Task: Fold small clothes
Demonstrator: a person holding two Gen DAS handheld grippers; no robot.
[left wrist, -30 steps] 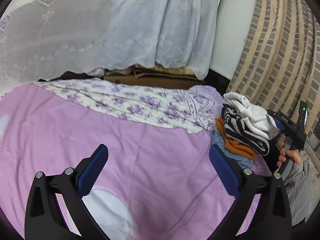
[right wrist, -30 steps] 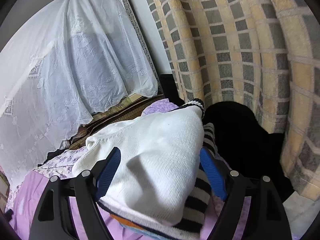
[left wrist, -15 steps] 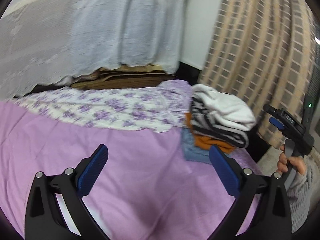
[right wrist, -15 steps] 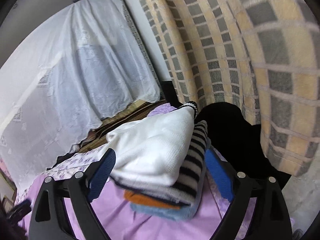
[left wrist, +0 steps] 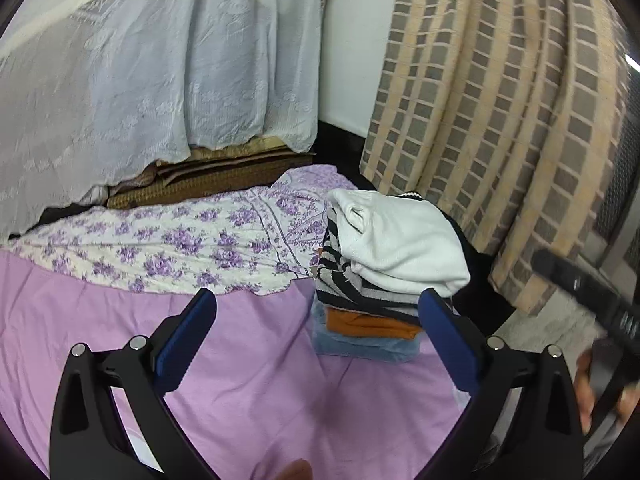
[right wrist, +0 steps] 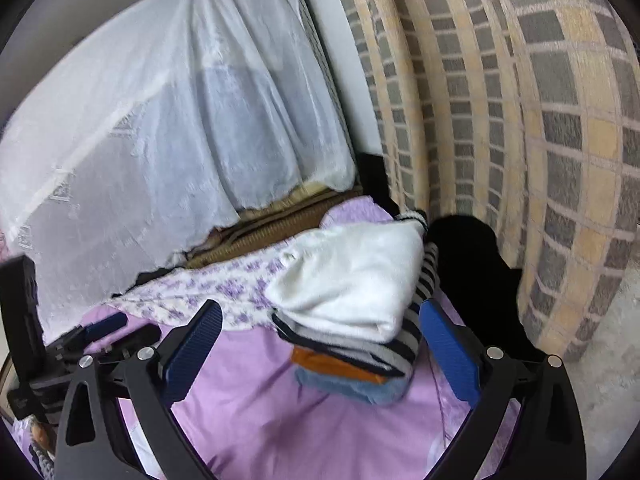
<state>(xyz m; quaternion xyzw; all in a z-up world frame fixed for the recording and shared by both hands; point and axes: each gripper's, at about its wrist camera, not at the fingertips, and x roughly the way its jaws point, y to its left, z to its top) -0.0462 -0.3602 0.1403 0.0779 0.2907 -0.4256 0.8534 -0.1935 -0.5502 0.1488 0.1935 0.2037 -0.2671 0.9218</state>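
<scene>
Right gripper (right wrist: pixel 320 344) is seen angled downward, jaws just opened to their widest, nothing gripped; the folded stack (right wrist: pixel 356 312) sits beyond the pads, centre-right of frame, on the purple sheet (right wrist: pixel 260 412). Left gripper (left wrist: pixel 320 336) is likewise spread wide and empty. Only in the left wrist view is the hand (left wrist: pixel 600 392) on the right tool recorded, lower right. In the right wrist view the left tool is seen at lower left. No legible writing.
</scene>
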